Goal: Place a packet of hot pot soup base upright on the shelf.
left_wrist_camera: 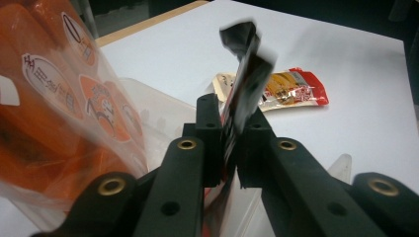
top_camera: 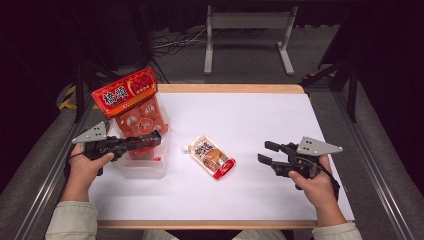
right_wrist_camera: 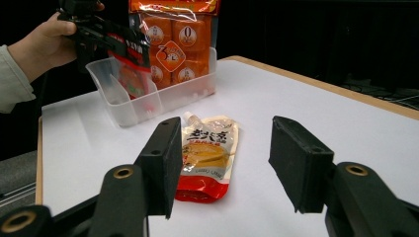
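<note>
My left gripper [left_wrist_camera: 232, 148] pinches a dark sachet [left_wrist_camera: 244, 74], blurred, over the clear bin [top_camera: 142, 167] near the table's [top_camera: 280, 195] left edge. My right gripper [right_wrist_camera: 225, 158] stands wide, the spouted pouch [right_wrist_camera: 207, 155] lying just ahead between its jaws, seemingly untouched.

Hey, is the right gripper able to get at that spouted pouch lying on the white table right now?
Probably yes: the right gripper has its jaws open and facing the pouch, which lies flat on bare table with nothing between them.

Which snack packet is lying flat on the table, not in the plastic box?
The spouted pouch with the red bottom edge. It lies on the bare white table; the big orange bag stands in the clear bin.
</note>
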`<act>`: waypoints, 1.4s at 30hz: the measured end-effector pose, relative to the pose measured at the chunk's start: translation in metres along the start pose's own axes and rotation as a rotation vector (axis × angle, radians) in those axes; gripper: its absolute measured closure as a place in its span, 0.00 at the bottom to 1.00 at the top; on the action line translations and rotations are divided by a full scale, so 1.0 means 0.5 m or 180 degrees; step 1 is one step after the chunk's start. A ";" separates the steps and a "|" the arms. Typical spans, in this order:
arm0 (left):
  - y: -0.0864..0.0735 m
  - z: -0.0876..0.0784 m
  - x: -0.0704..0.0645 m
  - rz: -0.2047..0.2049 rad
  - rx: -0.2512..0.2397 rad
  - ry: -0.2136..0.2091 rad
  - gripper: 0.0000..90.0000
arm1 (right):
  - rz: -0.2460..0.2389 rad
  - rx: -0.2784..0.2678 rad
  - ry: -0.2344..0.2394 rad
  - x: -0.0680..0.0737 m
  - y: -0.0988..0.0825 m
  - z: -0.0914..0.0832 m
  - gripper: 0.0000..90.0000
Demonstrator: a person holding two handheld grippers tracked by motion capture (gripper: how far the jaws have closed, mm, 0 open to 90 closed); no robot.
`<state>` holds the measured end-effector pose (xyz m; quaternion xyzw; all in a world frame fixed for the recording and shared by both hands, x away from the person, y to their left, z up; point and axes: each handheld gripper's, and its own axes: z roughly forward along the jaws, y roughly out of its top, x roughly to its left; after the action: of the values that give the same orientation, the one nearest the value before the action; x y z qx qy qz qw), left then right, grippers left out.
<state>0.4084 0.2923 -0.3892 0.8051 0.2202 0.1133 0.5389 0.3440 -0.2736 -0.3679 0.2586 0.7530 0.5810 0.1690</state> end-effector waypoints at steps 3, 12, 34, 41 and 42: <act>-0.001 -0.010 0.001 -0.0076 -0.0098 0.0046 0.82 | 0.0004 0.0010 0.0009 0.000 0.000 0.002 0.52; 0.006 -0.023 -0.006 -0.0168 -0.0260 0.0427 0.28 | 0.0057 0.0032 0.0045 0.000 0.001 0.020 0.48; 0.086 -0.048 -0.109 -0.0189 -0.0403 0.0653 0.10 | 0.0000 0.0699 0.0180 -0.010 0.040 0.189 0.39; 0.111 -0.025 -0.152 -0.0179 -0.0330 0.0527 0.09 | 0.0013 0.0784 0.0205 -0.014 0.050 0.230 0.42; 0.115 -0.022 -0.156 -0.0180 -0.0324 0.0509 0.09 | 0.0009 0.0788 0.0202 -0.015 0.051 0.233 0.42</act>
<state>0.3488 0.2459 -0.3280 0.7585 0.2792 0.1729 0.5629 0.4197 -0.1811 -0.3748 0.2601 0.8235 0.4918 0.1110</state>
